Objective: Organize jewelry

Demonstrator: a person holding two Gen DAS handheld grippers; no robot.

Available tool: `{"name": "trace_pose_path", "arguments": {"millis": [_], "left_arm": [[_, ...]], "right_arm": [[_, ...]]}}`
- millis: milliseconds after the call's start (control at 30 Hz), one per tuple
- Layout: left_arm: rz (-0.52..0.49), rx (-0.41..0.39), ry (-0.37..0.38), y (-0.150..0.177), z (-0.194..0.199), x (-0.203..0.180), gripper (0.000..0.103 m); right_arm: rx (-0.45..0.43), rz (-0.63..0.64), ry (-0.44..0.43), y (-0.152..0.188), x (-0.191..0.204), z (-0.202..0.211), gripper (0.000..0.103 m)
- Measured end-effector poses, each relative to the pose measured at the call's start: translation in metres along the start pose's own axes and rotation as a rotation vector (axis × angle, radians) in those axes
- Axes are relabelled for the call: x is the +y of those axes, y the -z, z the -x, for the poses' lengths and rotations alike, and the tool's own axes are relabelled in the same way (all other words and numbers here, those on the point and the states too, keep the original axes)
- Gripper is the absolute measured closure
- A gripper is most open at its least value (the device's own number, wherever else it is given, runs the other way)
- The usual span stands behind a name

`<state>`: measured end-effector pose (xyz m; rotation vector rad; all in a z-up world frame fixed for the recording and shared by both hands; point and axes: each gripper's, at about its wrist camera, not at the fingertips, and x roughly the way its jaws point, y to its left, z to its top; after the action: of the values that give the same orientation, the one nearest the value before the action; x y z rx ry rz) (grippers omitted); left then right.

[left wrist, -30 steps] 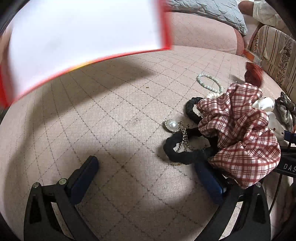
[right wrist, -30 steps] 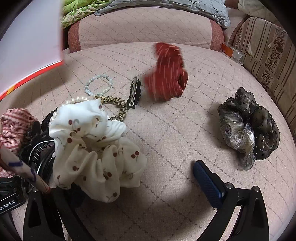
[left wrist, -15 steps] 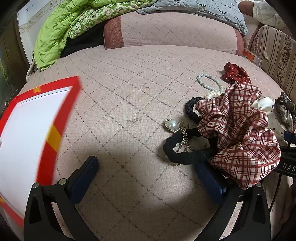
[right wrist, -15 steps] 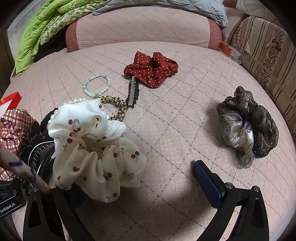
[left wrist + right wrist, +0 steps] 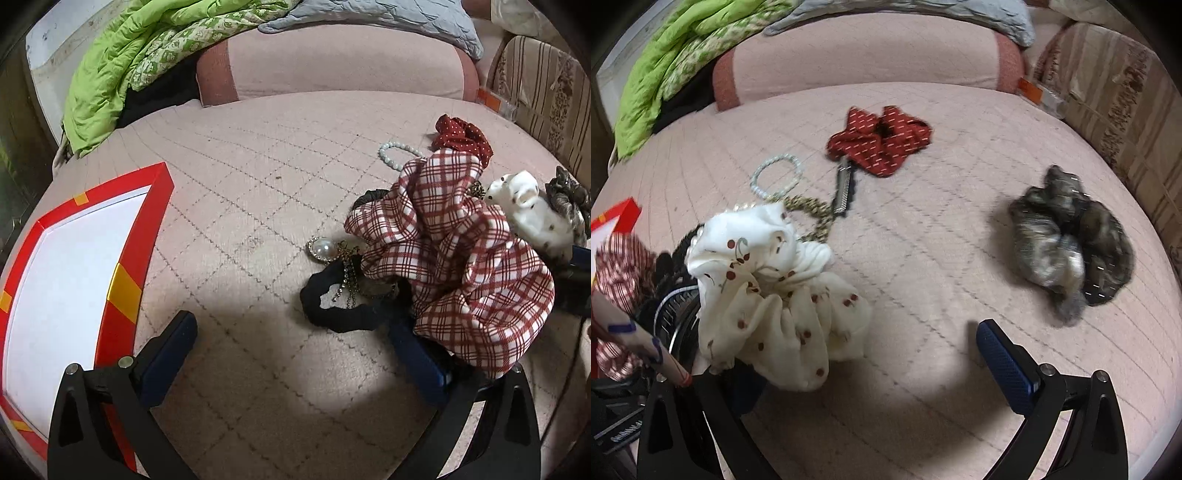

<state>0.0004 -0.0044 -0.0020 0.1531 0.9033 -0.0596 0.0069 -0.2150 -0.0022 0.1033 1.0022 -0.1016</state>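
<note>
Box [image 5: 74, 280], red-rimmed and white inside, has just landed at near left, ready for sorting, while both grippers [image 5: 295, 354] [image 5: 871, 354] gape wide, empty, the jewelry pile [image 5: 332, 266] just right.

My left wrist camera sits low and close over the quilted bed [image 5: 258, 206], facing the bolster [image 5: 332, 66] at top. My right wrist camera looks the same way from further right. Both share the plaid scrunchie [image 5: 454, 258], the cherry-print scrunchie [image 5: 775, 288], the red dotted scrunchie [image 5: 882, 136] and the red-edged box [image 5: 125, 266].
</note>
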Motion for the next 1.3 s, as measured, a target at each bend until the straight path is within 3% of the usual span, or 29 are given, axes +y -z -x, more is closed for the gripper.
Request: {"name": "trace_pose_path", "arguments": {"millis": [167,300,467,533,600,733,833,1067,1300], "left_arm": [[-0.005,-0.002,-0.004,0.001,-0.001,-0.001,0.0],[-0.001,-0.003,-0.006,0.001,-0.001,-0.003,0.0],[0.028,0.043,-0.012,-0.003,-0.002,-0.001,0.0],[0.041,0.06,0.031,-0.005,0.0,0.004,0.0],[0.037,0.01,0.076,-0.002,0.012,0.005,0.0],[0.039,-0.164,0.086,0.011,0.076,0.008,0.0],[0.016,-0.225,0.099,0.015,0.118,0.01,0.0],[0.032,-0.272,0.092,0.012,0.164,0.019,0.0],[0.054,-0.25,0.084,0.022,0.171,0.028,0.0]], "right_arm": [[-0.032,-0.128,-0.008,0.003,-0.029,0.022,0.0],[-0.134,-0.144,0.007,0.007,-0.039,0.053,0.0],[-0.252,-0.188,-0.058,0.017,-0.04,0.09,0.0],[-0.29,-0.186,-0.077,0.02,-0.036,0.101,0.0],[-0.329,-0.174,-0.082,0.026,-0.03,0.114,0.0],[-0.398,-0.16,-0.075,0.039,-0.027,0.138,0.0],[-0.419,-0.141,-0.076,0.053,-0.024,0.155,0.0],[-0.475,-0.06,-0.086,0.073,-0.01,0.184,0.0],[-0.502,-0.025,-0.139,0.084,0.003,0.195,0.0]]}}
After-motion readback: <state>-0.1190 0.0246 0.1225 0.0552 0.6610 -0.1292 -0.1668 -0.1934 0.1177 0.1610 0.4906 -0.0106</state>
